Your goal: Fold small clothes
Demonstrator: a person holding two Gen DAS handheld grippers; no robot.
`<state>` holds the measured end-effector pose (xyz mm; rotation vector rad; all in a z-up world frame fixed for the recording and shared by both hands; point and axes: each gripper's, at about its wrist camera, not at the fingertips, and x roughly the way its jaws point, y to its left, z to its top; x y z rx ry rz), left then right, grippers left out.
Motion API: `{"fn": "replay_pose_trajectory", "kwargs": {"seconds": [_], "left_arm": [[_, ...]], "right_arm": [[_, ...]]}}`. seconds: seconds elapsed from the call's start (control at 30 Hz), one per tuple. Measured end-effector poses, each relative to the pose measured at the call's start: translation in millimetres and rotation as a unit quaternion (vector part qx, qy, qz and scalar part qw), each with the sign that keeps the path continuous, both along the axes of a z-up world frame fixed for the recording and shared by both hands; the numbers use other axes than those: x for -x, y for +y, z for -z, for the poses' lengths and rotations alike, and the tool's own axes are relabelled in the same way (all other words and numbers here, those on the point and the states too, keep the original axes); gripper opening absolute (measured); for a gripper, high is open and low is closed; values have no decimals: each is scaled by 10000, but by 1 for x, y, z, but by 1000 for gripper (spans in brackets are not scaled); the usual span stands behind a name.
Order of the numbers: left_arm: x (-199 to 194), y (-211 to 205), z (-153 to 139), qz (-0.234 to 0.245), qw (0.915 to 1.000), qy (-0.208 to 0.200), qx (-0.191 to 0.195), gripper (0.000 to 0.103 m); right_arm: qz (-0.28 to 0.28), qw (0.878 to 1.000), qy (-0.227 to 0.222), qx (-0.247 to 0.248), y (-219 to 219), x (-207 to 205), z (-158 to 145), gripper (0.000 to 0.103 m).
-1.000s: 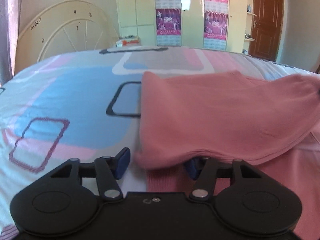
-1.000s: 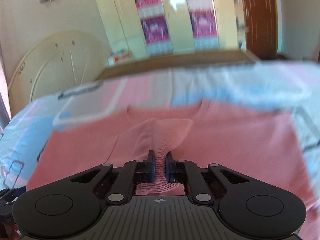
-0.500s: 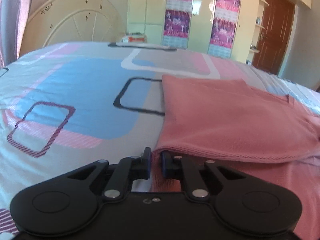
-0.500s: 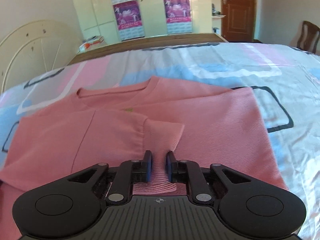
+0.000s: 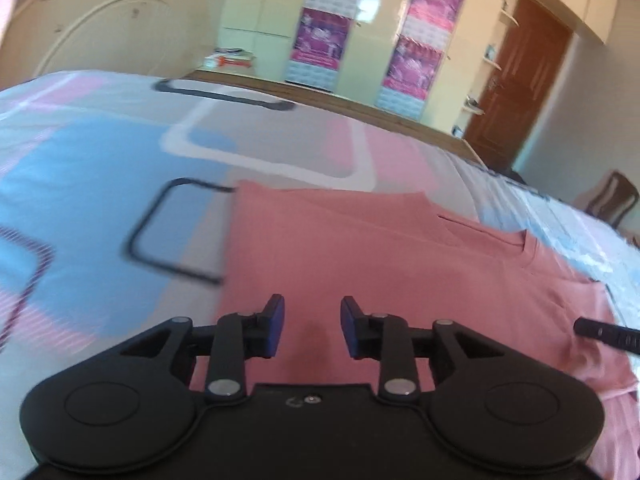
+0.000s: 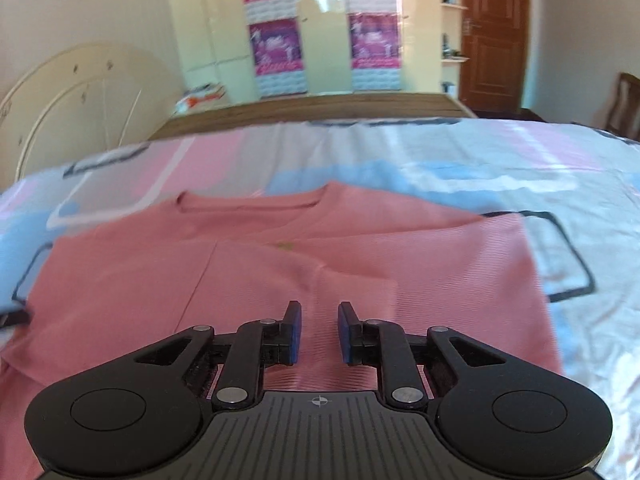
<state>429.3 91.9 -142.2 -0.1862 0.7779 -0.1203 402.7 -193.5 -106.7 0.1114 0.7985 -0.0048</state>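
While both views are smearing with motion blur, the notes below are holding to what is readable.

Garment: pink shirt (image 6: 360,264) is lying flat on the patterned bedsheet (image 6: 520,168), neckline toward the far side, the side panel and sleeve lying folded inward over the body.
Left gripper (image 5: 312,326): jaws are standing apart, gripping nothing, hovering over the folded side of the pink shirt (image 5: 340,248).
Right gripper (image 6: 319,330): jaws are parted with a narrow gap, released, nothing between the pads, sitting low over the hem region.
Contact: whether either set of pads is touching cloth is unclear in this blur.
Handling: fabric is looking like a thin ribbed knit, so it is likely behaving light, soft and limp, draping rather than holding shape, and sliding easily on the sheet.
Grip choice: pinching the 2 hem corners, or the doubled folded edge, is probably giving the firmest hold; a single mid-panel layer is likely bunching.
Fold status: 1 side fold appears done; the lengthwise fold is remaining.
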Motion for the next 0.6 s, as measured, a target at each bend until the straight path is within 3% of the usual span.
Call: {"fn": "replay_pose_trajectory", "kwargs": {"seconds": [0.1,0.2,0.27,0.37,0.43,0.53,0.6], "left_arm": [[-30,-8,18,11,9997,217,-105,32],[-38,0,24,-132,9997,139,-177,24],[-38,4,21,-130,9996,223,-130,24],[-20,5,11,-53,9998,182,-94,32],[-3,2,8,84,9998,132,-102,34],[18,-6,9,350,9990,225,-134,40],[30,-11,16,475,9981,338,-219,44]], "right_arm": [[-61,9998,179,118,2,-8,17,23],[-92,9997,207,95,-3,-9,23,27],[24,9996,197,179,-3,-7,17,28],[-2,9997,16,253,1,5,8,30],[-57,9998,136,124,3,12,10,30],[-133,9982,299,508,9,19,21,32],[20,9984,326,461,9,21,18,33]]}}
